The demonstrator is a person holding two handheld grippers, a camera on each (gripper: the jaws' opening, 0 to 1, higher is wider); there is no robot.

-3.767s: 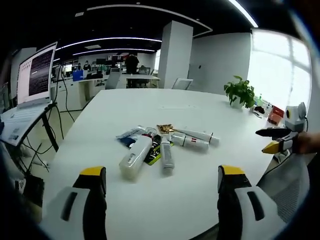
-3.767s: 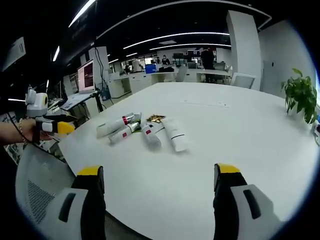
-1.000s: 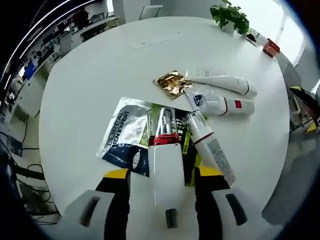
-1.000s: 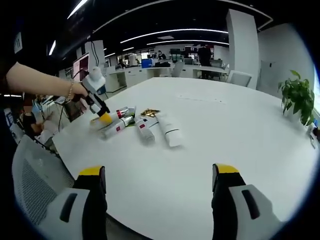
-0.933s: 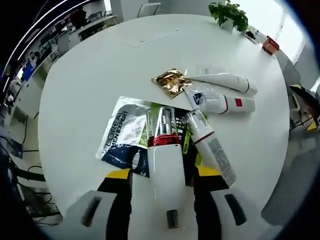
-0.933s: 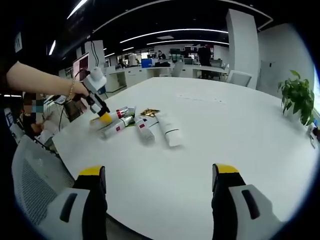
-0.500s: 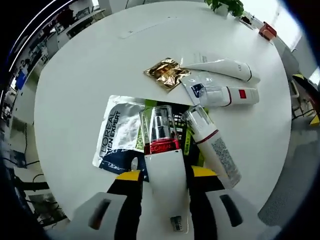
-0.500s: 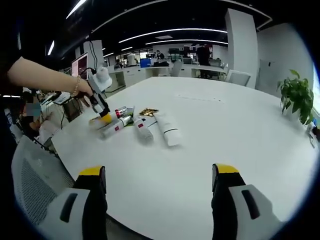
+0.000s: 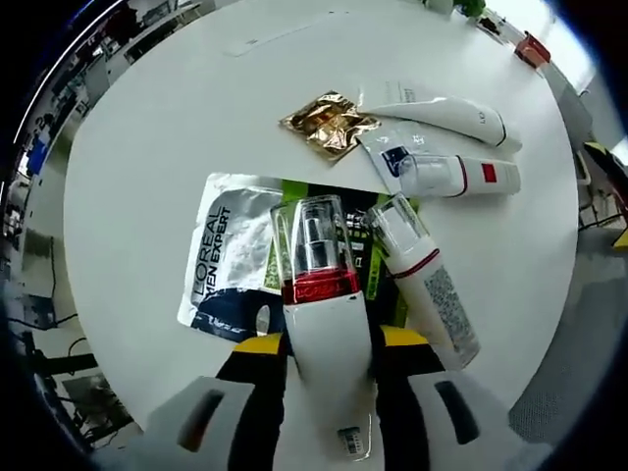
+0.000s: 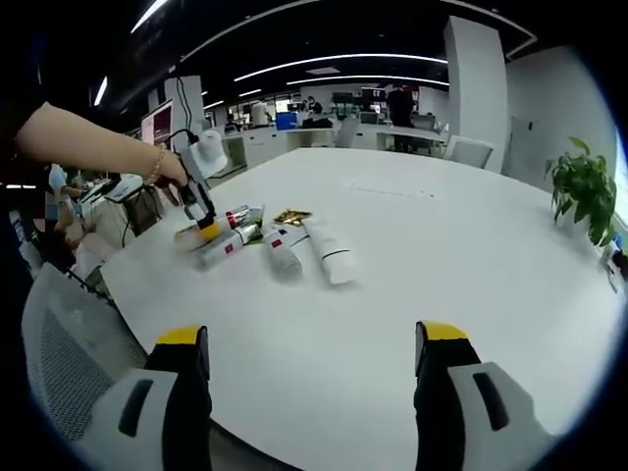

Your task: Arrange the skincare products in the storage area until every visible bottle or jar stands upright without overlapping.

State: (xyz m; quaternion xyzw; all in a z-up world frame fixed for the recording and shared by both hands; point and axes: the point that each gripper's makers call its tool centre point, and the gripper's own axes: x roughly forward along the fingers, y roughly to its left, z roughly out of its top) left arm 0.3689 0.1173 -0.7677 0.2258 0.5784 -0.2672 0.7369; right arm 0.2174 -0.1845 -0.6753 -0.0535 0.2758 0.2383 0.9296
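— Gripping the pump bottle [image 9: 322,324] by its white body, the left gripper [image 9: 329,345] has its yellow-tipped jaws clenched on either side of it. The clear cap and red band point away from the camera, over the sachets.

— So is it standing yet?

— Not that I can tell. It looks lifted or tipped over the pile, and nothing in the left gripper view shows its base set down on the table [image 9: 167,128]. I'd judge this as the first item in hand, with the standing-up not yet done.

— What lies around it?

— Just beside it, the second bottle [image 9: 424,279], with its clear cap and thin red ring, lies flat, partly on the green sachet [image 9: 374,263]. The L'Oreal sachet [image 9: 232,257] sits under and to the other side. Farther out, the tube with the red square [image 9: 461,176] lies on a small blue-printed packet [image 9: 394,154], the plain white tube [image 9: 444,112] lies beyond that, and the gold foil packet [image 9: 328,124] is near both.

— And the other gripper?

— The right gripper [image 10: 304,373] hangs well apart from the cluster, jaws spread wide with nothing between them. From the right gripper view, the pile [image 10: 270,243] is on the table's far left, with the person's hand [image 10: 167,169] above it.

— So how much is left?

— Nearly all of it, by my reading: every bottle and tube is lying down and several overlap.
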